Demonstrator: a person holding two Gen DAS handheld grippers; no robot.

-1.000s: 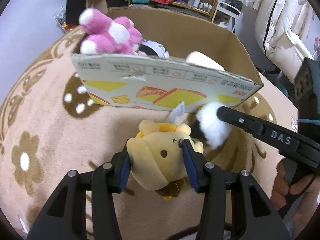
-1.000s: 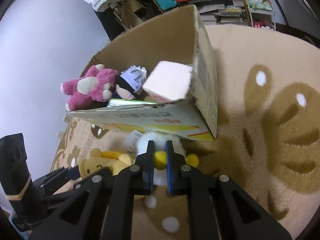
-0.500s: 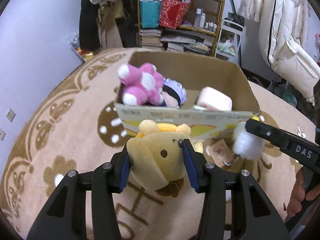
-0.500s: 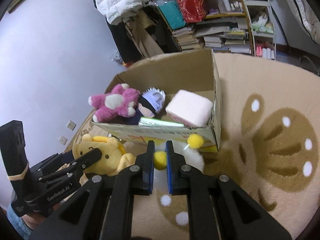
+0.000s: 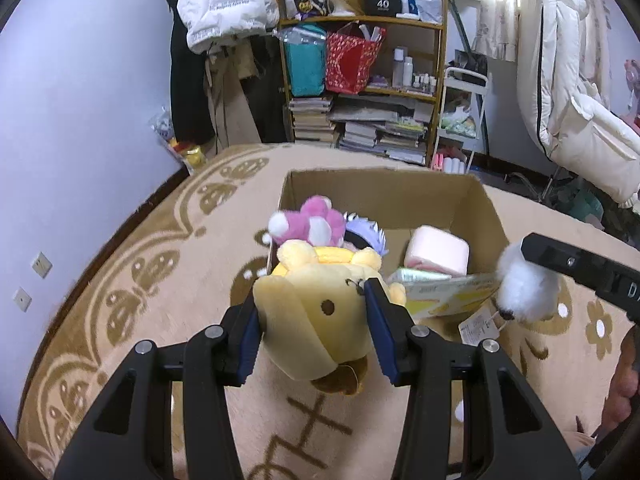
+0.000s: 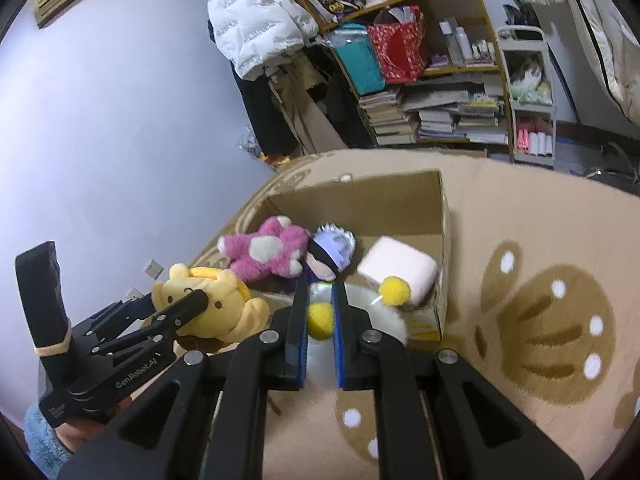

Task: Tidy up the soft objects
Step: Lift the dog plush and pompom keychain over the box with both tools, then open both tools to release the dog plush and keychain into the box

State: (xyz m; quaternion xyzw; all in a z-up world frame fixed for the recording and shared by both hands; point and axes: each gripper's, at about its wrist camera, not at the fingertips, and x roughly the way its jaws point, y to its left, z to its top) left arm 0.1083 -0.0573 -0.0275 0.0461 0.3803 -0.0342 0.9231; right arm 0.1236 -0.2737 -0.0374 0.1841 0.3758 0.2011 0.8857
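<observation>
- Left wrist view: the left hand-held gripper (image 5: 316,320) is clamped on the yellow plush (image 5: 312,320), held above the rug (image 5: 132,292) just before the box (image 5: 384,192). Step: carrying; next, forward over the rim, then release.
- Right wrist view: the right hand-held gripper (image 6: 320,320) is clenched on the white plush's (image 6: 384,316) yellow pompom (image 6: 319,318), near the box's front wall; it needs the same.

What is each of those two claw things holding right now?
Left gripper: shut on the yellow plush bear.
Right gripper: shut on the white fluffy toy with yellow pom-poms.
</observation>
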